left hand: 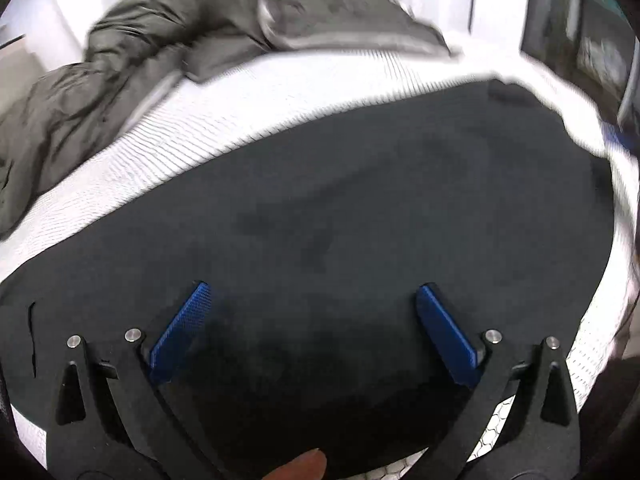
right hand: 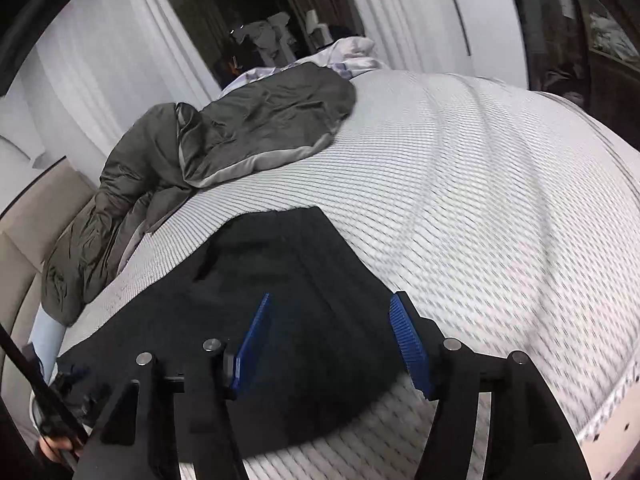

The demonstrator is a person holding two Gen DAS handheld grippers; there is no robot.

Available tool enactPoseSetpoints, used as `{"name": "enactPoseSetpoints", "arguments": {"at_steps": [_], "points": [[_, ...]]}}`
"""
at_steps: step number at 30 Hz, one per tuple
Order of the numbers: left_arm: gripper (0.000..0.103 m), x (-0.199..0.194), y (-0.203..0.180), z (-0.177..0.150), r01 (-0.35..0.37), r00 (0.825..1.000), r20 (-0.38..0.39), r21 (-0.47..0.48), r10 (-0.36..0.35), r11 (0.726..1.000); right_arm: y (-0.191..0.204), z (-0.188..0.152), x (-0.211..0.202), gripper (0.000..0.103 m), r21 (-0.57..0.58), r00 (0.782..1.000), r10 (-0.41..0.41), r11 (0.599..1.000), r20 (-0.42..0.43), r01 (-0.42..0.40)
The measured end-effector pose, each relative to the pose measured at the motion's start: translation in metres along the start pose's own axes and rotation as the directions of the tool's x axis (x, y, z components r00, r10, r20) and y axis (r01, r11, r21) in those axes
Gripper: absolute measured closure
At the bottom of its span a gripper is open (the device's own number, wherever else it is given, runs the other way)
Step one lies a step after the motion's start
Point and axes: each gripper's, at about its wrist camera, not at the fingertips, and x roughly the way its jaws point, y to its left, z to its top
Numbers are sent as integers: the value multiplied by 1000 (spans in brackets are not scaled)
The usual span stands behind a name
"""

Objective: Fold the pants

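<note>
Left gripper (left hand: 312, 292) is spread wide, nothing between its blue pads (left hand: 182, 330), hovering over the black pants (left hand: 360, 200), which fill the view from 9 to 3 o'clock; right gripper (right hand: 330, 300) stands released, empty, above the pants (right hand: 280, 280) lying flat on the white mattress (right hand: 480, 200); a grey jacket (right hand: 240, 128) lies at 11 o'clock.

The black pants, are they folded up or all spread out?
Folded, it seems: the black pants lie flat as one compact panel with straight edges on the white bed.
</note>
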Motion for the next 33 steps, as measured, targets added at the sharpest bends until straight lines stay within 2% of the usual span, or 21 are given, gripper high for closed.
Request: {"name": "enactPoseSetpoints", "arguments": {"at_steps": [2, 4, 6, 8, 9, 10, 11, 12, 13, 15, 17, 18, 19, 20, 23, 25, 29, 31, 33], "points": [[1, 9, -6, -2, -10, 999, -32, 17, 11, 1000, 8, 17, 20, 41, -19, 1000, 9, 1000, -29, -10], [1, 9, -1, -3, 6, 999, -35, -6, -6, 1000, 10, 33, 46, 41, 4, 997, 15, 1000, -72, -15], [0, 9, -1, -8, 10, 999, -38, -8, -11, 1000, 28, 58, 87, 40, -54, 993, -33, 998, -115, 27], [0, 10, 8, -11, 20, 999, -39, -22, -21, 1000, 43, 68, 119, 26, -134, 984, -74, 990, -161, 53], [0, 11, 9, -12, 25, 999, -40, -26, -26, 999, 47, 69, 131, 26, -146, 980, -75, 988, -183, 48], [0, 11, 11, -13, 29, 999, -40, -29, -30, 999, 47, 69, 139, 28, -135, 978, -77, 990, -192, 51], [0, 11, 12, -14, 31, 999, -40, -30, -33, 999, 45, 70, 148, 50, -118, 977, -79, 991, -198, 56], [0, 8, 12, -18, 33, 999, -37, -31, -34, 999, 43, 71, 153, 56, -104, 978, -88, 992, -191, 69], [0, 7, 13, -19, 35, 999, -34, -33, -36, 999, 38, 72, 154, 56, -64, 978, -82, 995, -190, 71], [0, 5, 17, -20, 40, 999, -27, -43, -41, 998, 42, 72, 151, 54, -64, 978, -115, 992, -174, 105], [0, -1, 23, -21, 23, 1000, -12, -54, -24, 998, 65, 73, 139, 41, -156, 976, -188, 973, -107, 170], [0, -7, 25, -22, 7, 1000, 3, -59, -7, 998, 74, 73, 130, 35, -183, 978, -191, 968, -85, 173], [1, -14, 27, -23, -4, 1000, 22, -68, 6, 998, 84, 71, 115, 23, -207, 985, -164, 967, -57, 149], [1, -22, 33, -25, -6, 999, 44, -85, 10, 996, 91, 67, 98, 16, -216, 991, -130, 969, -35, 119], [1, -43, 55, -29, -29, 996, 84, -148, 42, 989, 107, 51, 56, 12, -241, 1000, -10, 970, 16, 13], [1, -52, 67, -32, -61, 993, 93, -175, 79, 983, 113, 38, 38, 9, -239, 997, 73, 969, 12, -68], [1, -71, 93, -46, -144, 982, 85, -242, 169, 959, 127, 5, 29, 7, -224, 988, 153, 963, -10, -151], [1, -76, 104, -53, -161, 980, 74, -255, 185, 954, 139, -15, 34, 5, -232, 982, 186, 954, -33, -189], [1, -77, 119, -62, -171, 980, 56, -263, 192, 950, 150, -37, 38, 3, -236, 984, 169, 955, -55, -178]]}}
